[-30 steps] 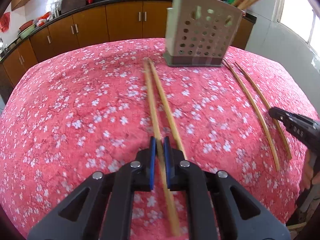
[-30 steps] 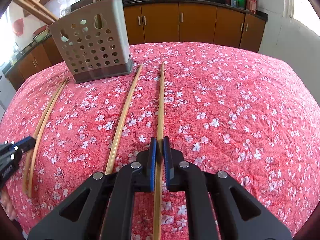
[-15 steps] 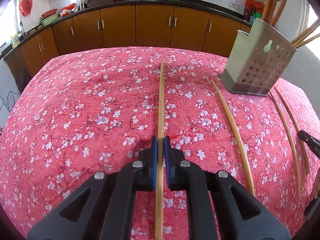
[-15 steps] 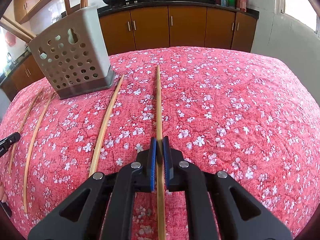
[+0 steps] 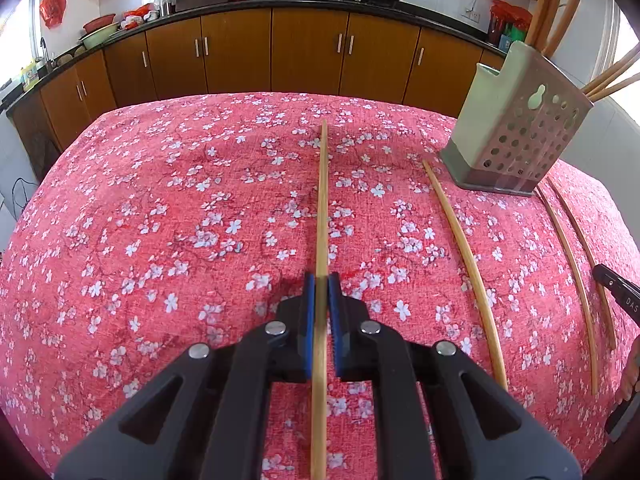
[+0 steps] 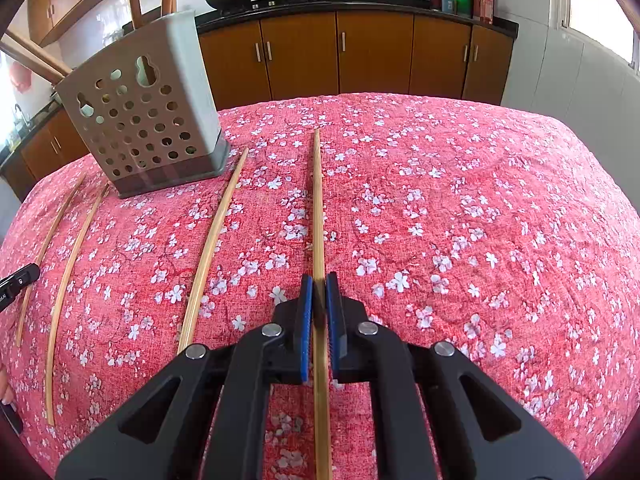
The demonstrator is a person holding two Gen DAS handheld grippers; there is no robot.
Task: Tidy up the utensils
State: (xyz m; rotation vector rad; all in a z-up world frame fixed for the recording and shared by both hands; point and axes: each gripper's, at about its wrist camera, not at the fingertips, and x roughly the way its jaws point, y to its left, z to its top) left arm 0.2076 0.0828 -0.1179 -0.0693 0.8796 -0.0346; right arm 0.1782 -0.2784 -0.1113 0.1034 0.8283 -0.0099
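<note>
My left gripper is shut on a long wooden chopstick that points straight ahead just above the red flowered tablecloth. My right gripper is shut on another chopstick in the same way. The grey perforated utensil holder stands at the far right in the left wrist view and at the far left in the right wrist view, with several chopsticks standing in it. A loose chopstick lies beside the holder, also in the right wrist view.
Two more loose chopsticks lie beyond the holder, also in the right wrist view. Each gripper's tip shows at the other view's edge. Brown kitchen cabinets line the back wall.
Both grippers have swung their chopsticks away from the holder and lifted them slightly; the left chopstick has parted from its neighbour. The holder has shifted toward each view's edge.
</note>
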